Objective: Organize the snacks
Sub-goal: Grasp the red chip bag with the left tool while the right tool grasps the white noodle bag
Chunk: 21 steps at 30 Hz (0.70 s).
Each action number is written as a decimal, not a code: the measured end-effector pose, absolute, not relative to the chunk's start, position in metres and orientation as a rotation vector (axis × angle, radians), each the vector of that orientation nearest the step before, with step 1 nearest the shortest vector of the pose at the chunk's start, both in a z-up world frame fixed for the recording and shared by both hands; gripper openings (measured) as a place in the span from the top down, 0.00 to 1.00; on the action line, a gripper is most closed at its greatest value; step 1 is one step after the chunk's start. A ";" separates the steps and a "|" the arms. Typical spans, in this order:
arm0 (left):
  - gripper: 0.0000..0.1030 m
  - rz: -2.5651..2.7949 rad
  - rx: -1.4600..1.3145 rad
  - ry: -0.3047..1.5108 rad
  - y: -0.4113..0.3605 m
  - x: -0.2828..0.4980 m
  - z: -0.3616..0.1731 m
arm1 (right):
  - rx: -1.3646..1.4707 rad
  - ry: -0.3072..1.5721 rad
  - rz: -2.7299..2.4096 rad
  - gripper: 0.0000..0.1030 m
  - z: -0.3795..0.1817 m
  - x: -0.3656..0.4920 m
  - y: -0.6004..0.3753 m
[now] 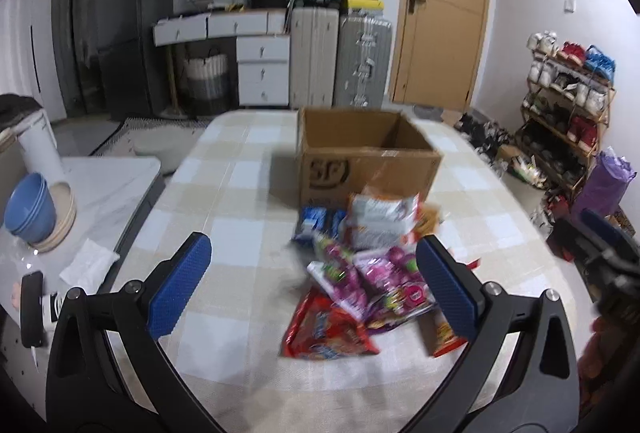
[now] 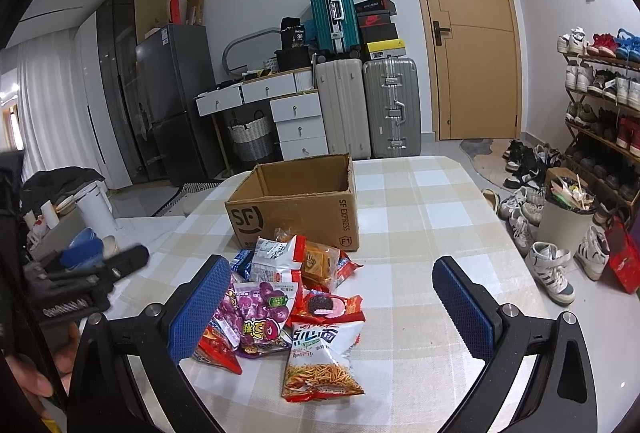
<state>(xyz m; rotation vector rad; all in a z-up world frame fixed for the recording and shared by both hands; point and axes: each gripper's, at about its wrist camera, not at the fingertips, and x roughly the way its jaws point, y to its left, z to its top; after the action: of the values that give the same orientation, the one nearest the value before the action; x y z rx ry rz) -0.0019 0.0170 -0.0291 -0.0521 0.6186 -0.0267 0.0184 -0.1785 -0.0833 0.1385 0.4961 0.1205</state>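
An open, empty-looking cardboard box point(image 1: 368, 157) point(image 2: 296, 205) stands on the checked table point(image 1: 224, 201) point(image 2: 416, 217). In front of it lies a heap of snack packets point(image 1: 360, 273) point(image 2: 288, 297): purple candy bags point(image 1: 360, 281) point(image 2: 260, 309), a red bag point(image 1: 324, 329), a white noodle-snack bag point(image 2: 320, 361), a white packet point(image 1: 380, 221) point(image 2: 276, 257) and blue packets point(image 1: 316, 221). My left gripper point(image 1: 314, 287) hovers open over the near side of the heap, holding nothing. My right gripper point(image 2: 330, 307) is open just above the heap, empty. Each gripper shows at the edge of the other's view.
A side counter point(image 1: 104, 189) on the left holds blue bowls point(image 1: 30, 209) and a white kettle point(image 2: 96, 209). A shoe rack point(image 2: 600, 93), loose shoes and a bin point(image 2: 564, 217) stand right of the table. Suitcases point(image 2: 368, 105), drawers and a fridge line the back wall.
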 end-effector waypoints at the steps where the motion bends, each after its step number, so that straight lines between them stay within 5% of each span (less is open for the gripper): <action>1: 0.01 -0.032 -0.059 0.644 0.021 0.001 -0.039 | 0.137 0.500 0.123 0.00 -0.085 0.019 -0.178; 10: 0.01 -0.116 -0.125 0.826 0.045 0.028 -0.122 | 0.113 0.596 0.161 0.00 -0.126 0.036 -0.175; 21: 0.10 -0.180 -0.082 0.876 0.013 0.039 -0.143 | 0.089 0.653 0.191 0.00 -0.156 0.051 -0.168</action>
<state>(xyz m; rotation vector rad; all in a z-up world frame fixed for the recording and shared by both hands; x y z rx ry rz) 0.0393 0.0129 -0.1430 -0.0823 0.8757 -0.1801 0.0514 -0.1677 -0.1559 0.0890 0.6530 0.1913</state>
